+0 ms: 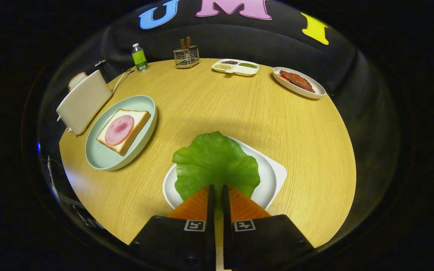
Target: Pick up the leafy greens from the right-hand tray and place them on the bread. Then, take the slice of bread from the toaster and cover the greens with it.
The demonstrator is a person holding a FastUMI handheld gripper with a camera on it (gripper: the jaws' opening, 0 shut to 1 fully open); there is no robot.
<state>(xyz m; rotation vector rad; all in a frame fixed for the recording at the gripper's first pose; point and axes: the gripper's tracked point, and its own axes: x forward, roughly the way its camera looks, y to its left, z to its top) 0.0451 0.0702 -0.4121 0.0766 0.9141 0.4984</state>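
the gripper point(217, 188) had its jaws pinching the near edge of the lettuce leaf point(216, 165), which hung over the white tray point(273, 177). the thin hold could slip, and the floppy leaf might drop on the bench point(209, 101) before reaching the bread with ham point(124, 130).

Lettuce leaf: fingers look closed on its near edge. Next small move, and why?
Probably lift the lettuce leaf straight up off the white tray. The gripper has its fingers nearly together on the leaf's near edge, and most of the leaf lies over the tray. Once clear, carry it toward the bread with ham on the green plate.
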